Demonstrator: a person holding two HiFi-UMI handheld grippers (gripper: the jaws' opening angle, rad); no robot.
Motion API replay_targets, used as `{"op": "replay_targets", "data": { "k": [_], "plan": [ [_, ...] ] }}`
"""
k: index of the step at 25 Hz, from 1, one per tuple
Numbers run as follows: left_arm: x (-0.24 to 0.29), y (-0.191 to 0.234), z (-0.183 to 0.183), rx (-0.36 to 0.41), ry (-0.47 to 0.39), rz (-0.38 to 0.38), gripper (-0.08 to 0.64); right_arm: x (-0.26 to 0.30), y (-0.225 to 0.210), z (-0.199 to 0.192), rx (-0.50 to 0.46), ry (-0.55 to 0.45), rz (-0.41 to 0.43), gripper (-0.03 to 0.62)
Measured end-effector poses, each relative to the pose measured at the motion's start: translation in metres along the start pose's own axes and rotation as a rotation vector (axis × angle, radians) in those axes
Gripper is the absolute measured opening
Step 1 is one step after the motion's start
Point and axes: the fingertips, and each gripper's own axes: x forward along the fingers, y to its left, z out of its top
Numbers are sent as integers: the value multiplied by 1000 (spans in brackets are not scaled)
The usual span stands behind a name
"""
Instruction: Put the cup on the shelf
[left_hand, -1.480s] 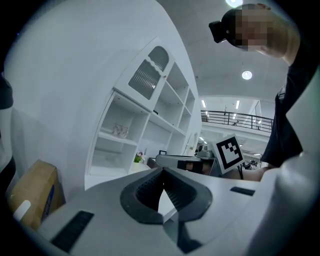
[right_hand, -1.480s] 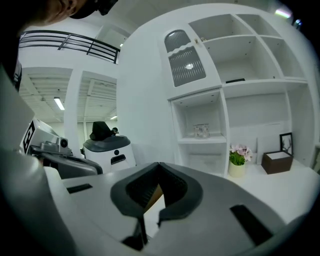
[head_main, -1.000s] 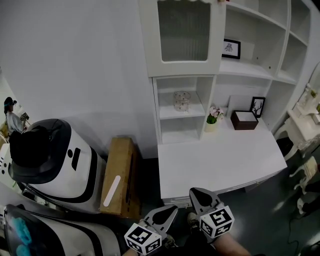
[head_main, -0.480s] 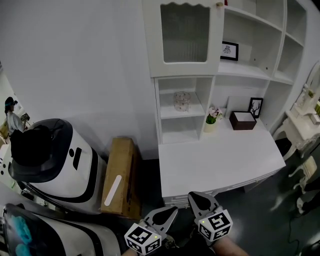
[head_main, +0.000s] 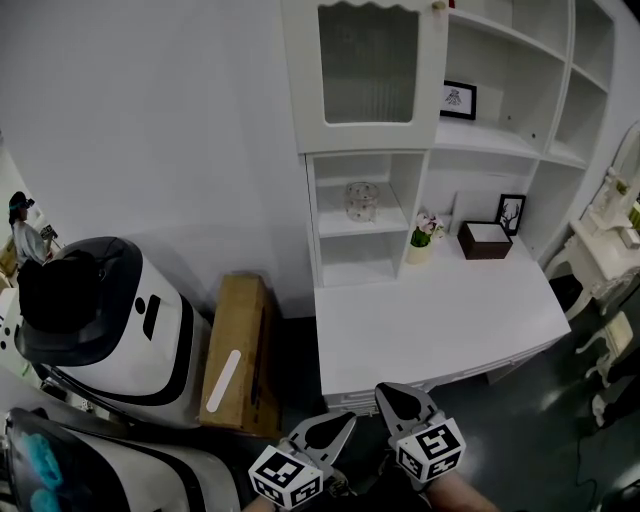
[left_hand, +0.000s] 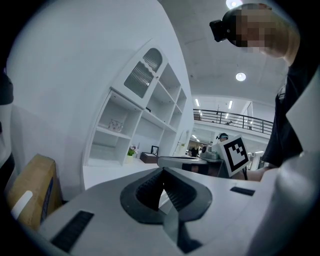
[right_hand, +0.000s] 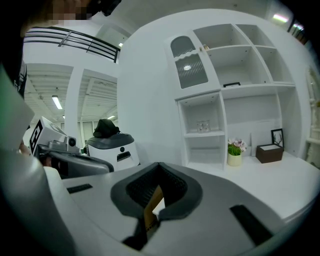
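On the white shelf (head_main: 335, 226) sits a clear glass cup (head_main: 363, 200) — left tool (head_main: 337, 424) and right tool (head_main: 390, 398) (ribbed pads (left_hand: 150, 191)) both closed.

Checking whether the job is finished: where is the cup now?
In the head view the cup stands on a shelf in the narrow bay under the glazed door, up and left of the flower pot.

Left gripper (head_main: 340, 422), right gripper (head_main: 390, 392): grey shells, dark ribbed fingers (left_hand: 149, 190), white cubes (head_main: 285, 478) with black square markers.
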Motion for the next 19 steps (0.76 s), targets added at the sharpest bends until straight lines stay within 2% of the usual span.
{"op": "replay_targets", "data": {
  "k": [19],
  "plan": [
    [14, 6, -2, -11, 15, -3, 5, 5, -15, -2, 18, 5, -12, 3]
  ]
}}
